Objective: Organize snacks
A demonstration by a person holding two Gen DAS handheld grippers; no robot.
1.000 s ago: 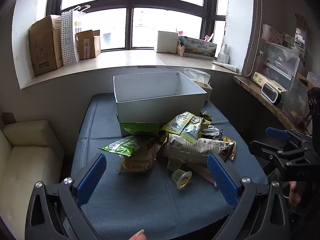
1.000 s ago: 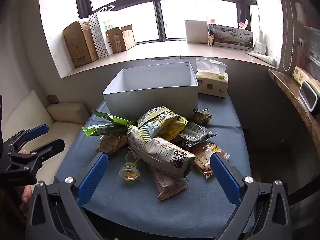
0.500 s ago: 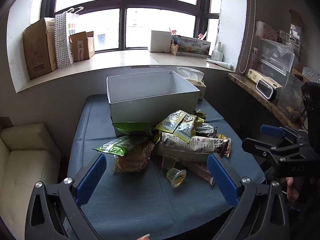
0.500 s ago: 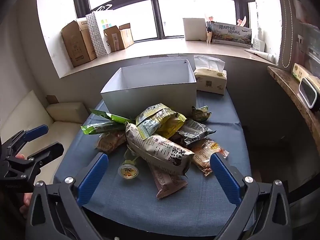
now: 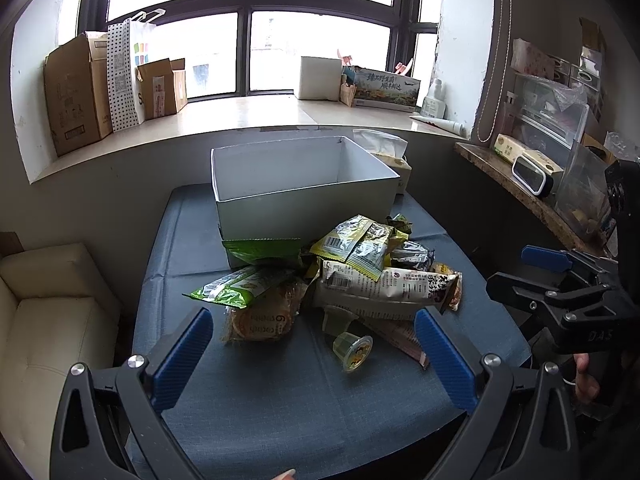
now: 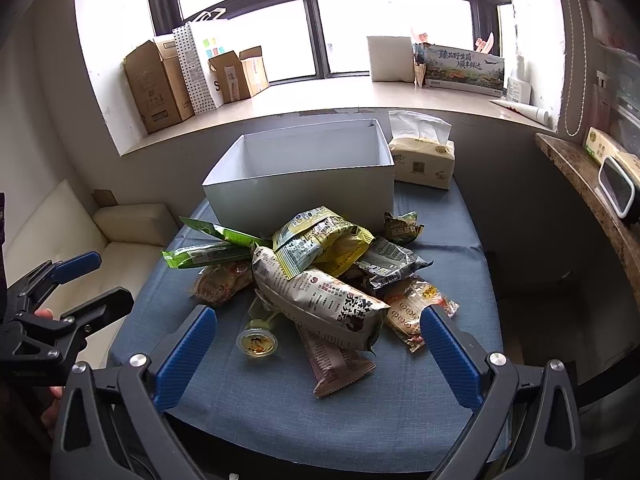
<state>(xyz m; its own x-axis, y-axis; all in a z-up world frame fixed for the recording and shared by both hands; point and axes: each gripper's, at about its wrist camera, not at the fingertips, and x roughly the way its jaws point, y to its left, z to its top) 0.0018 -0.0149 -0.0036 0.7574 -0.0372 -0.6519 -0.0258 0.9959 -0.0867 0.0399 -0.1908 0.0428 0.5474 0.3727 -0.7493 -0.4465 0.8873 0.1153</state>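
From the left wrist view, the left tool hangs over the near edge of the desk with its two blue fingers spread wide and nothing between them. On the blue cloth lies a heap of snacks, just in front of a white box that stands open at the far side. A long beige packet lies across the heap, a green packet rests on a round pastry in clear wrap, and a small jelly cup lies tilted on the cloth beside the heap. The right tool shows at the right edge, its jaws apart and holding nothing.

From the right wrist view, the right tool is also wide open over the near side of the desk. The snacks touch the front wall of the white box. The jelly cup sits near the left blue finger. A tissue pack stands just beside the box. The left tool shows at the left, apart from the desk, with its jaws open.
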